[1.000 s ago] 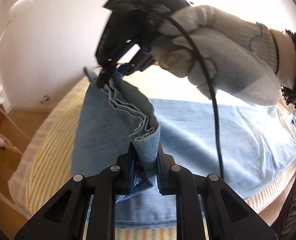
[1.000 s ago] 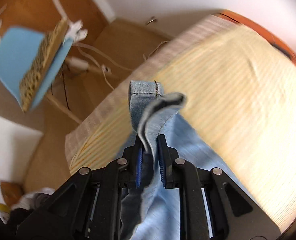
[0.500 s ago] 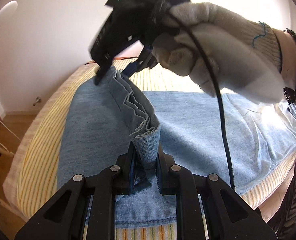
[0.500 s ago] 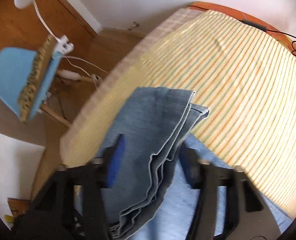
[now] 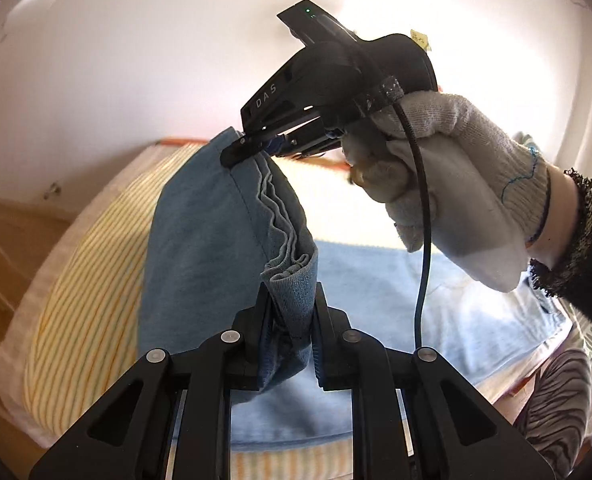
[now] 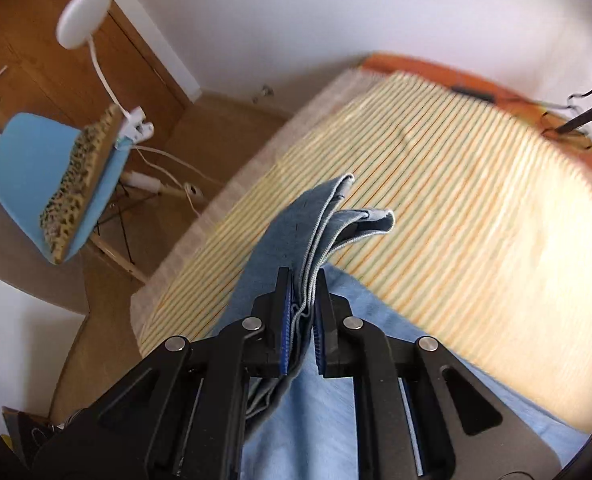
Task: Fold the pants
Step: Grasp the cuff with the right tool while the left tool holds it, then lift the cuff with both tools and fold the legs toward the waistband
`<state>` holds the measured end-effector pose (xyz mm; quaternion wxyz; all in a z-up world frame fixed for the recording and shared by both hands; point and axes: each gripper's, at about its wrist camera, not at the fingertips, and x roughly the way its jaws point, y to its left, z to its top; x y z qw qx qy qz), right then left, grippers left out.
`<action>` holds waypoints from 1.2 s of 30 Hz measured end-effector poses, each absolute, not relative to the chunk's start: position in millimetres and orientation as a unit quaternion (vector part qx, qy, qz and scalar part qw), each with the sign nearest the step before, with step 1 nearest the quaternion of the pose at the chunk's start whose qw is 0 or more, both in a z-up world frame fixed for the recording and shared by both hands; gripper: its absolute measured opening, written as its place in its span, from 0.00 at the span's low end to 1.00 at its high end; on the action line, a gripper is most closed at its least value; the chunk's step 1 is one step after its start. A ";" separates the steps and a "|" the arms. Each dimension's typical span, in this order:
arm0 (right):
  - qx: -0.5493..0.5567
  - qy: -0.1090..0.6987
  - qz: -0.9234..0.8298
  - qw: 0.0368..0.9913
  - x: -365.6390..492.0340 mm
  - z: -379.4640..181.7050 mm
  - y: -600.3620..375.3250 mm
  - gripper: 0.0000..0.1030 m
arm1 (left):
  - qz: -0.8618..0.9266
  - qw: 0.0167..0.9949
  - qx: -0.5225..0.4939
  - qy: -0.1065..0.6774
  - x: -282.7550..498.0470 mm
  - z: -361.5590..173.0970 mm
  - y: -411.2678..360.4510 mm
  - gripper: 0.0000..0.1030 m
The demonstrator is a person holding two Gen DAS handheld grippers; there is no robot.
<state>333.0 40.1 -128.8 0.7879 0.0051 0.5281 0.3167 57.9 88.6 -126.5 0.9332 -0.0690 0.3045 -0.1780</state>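
Observation:
Light blue denim pants [image 5: 436,296] lie along a yellow striped bed [image 5: 75,300]. Their leg ends are lifted off the bed. My left gripper [image 5: 289,312] is shut on the near corner of the stacked leg hems. My right gripper [image 5: 251,146], held by a gloved hand, is shut on the far corner of the same hems, higher up. In the right wrist view the right gripper [image 6: 302,308] pinches several denim layers [image 6: 320,220], with the pants [image 6: 328,400] running below it over the bed [image 6: 456,208].
A blue chair [image 6: 47,168] with a leopard-print cushion and a white lamp [image 6: 83,16] stand on the wooden floor left of the bed. An orange bed edge [image 6: 456,76] and black cables run along the far wall.
The right gripper was open over the hems half a second ago and is shut on them again. Both grippers have lifted the leg ends higher off the bed.

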 end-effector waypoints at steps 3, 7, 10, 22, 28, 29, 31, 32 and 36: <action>0.005 0.513 0.310 0.800 325.7 -109.8 17.5 0.10 | -0.199 0.928 -0.066 0.308 54.8 -117.3 66.9 0.15; 0.012 0.501 0.290 0.815 315.4 -93.0 -21.2 0.10 | -0.225 0.925 -0.055 0.302 46.0 -104.2 33.7 0.15; 0.025 0.495 0.271 0.825 308.5 -83.6 -56.3 0.10 | -0.246 0.921 -0.044 0.299 42.3 -98.5 7.2 0.15; 0.045 0.501 0.181 0.845 269.9 -79.5 -216.5 0.10 | -0.347 0.883 -0.006 0.316 21.8 -102.5 -115.6 0.15; 0.052 0.502 0.145 0.851 253.2 -79.5 -274.8 0.10 | -0.387 0.864 0.003 0.322 13.4 -101.8 -154.3 0.15; 0.051 0.502 0.140 0.852 251.0 -78.7 -281.9 0.10 | -0.391 0.862 0.005 0.322 12.2 -101.5 -159.1 0.15; 0.049 0.502 0.131 0.854 245.5 -76.7 -297.3 0.10 | -0.403 0.857 0.008 0.322 9.8 -101.5 -171.5 0.15; 0.049 0.501 0.127 0.855 243.1 -75.8 -305.0 0.10 | -0.408 0.854 0.010 0.322 8.4 -102.3 -179.6 0.15; 0.050 0.500 0.106 0.858 231.7 -73.1 -337.0 0.10 | -0.430 0.844 0.021 0.321 1.9 -103.5 -213.0 0.15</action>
